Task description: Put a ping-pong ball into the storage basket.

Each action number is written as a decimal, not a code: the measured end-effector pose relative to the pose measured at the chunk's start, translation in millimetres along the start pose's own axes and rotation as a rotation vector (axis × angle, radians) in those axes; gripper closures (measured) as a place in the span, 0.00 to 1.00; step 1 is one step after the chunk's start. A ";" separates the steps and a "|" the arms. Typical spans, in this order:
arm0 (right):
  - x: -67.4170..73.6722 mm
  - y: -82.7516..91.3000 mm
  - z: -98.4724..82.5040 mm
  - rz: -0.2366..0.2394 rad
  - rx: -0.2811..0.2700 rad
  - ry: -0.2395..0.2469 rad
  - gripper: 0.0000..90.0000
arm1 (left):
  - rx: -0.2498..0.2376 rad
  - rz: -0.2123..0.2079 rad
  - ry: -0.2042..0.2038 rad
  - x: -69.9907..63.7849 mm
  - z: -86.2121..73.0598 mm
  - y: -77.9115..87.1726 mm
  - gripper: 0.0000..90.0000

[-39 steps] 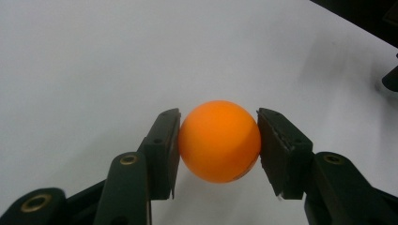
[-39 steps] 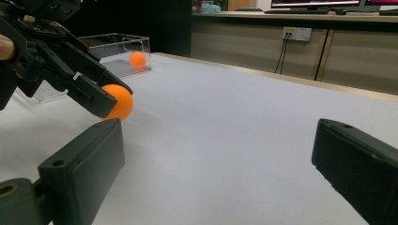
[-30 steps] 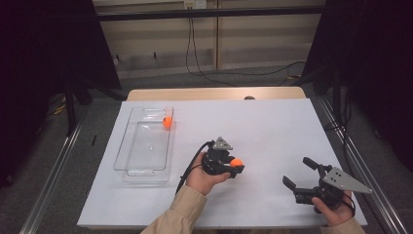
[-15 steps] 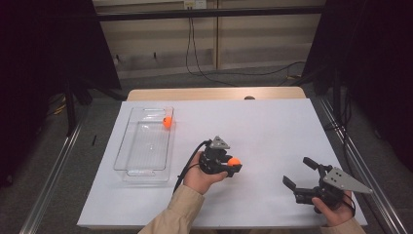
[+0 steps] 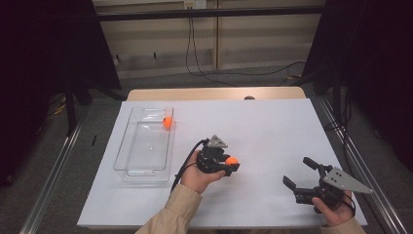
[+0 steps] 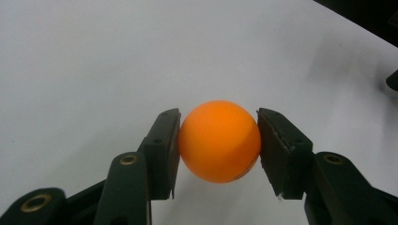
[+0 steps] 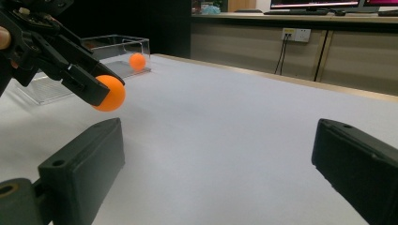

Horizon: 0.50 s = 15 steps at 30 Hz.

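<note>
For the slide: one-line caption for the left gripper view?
Left gripper clamps an orange ball between its jaws above the white table.

the high view is dim around its borders: the room at the left and right edges falls to almost black, while the white sheet covering the table (image 5: pixel 272 131) is evenly lit, seemingly from above. shadows there are soft and short. the picture is slightly grainy, and the clear plastic tray (image 5: pixel 127 151) near the sheet's left edge shows faint pale reflections on its walls.

in the left gripper view, the glossy orange ball (image 6: pixel 219 140) is sharp and brightly lit on top, darker below; the white surface behind it turns grey toward the top right corner.

in the right gripper view, the near black jaws are soft and blurred, and the far background is brighter.
</note>
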State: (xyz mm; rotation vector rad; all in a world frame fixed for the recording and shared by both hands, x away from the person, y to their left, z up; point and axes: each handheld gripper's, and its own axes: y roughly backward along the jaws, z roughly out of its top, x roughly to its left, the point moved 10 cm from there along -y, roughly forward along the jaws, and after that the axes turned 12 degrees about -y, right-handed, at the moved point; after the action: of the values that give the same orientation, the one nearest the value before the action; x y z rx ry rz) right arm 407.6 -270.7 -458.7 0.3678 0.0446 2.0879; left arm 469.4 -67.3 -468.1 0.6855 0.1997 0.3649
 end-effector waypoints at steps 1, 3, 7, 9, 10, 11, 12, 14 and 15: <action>0.0 0.0 0.0 0.000 0.000 0.001 0.03 | -0.010 0.001 0.002 0.0 1.0 -0.4 0.57; 0.1 -0.1 0.1 0.000 -0.001 0.001 0.03 | -0.008 0.005 0.003 0.6 0.8 0.7 0.57; 0.1 -0.2 0.1 0.000 0.000 0.002 0.03 | -0.011 0.001 0.006 1.1 0.8 1.8 0.57; 0.1 -0.2 0.0 0.001 0.000 0.002 0.03 | 0.003 0.010 0.006 2.1 0.0 3.0 0.57; 0.1 -0.1 0.1 0.001 -0.001 0.001 0.03 | -0.004 0.010 0.006 2.2 0.4 2.4 0.57; 0.1 0.0 0.2 0.001 -0.001 0.000 0.03 | -0.001 0.006 0.006 2.1 0.2 2.8 0.57; 0.0 -0.1 0.5 -0.001 -0.004 0.000 0.03 | 0.002 0.008 0.007 2.2 0.1 2.8 0.57; -0.2 0.0 0.4 -0.002 -0.003 -0.003 0.03 | 0.002 0.006 0.004 2.8 0.0 2.8 0.57; -0.3 0.0 0.4 -0.002 -0.003 -0.002 0.03 | 0.002 0.001 0.004 2.8 -0.1 3.0 0.57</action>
State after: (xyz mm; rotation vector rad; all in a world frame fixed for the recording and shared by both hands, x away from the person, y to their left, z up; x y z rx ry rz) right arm 407.9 -271.0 -458.4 0.3676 0.0404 2.0855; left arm 471.1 -64.0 -466.4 0.6873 0.2038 0.3672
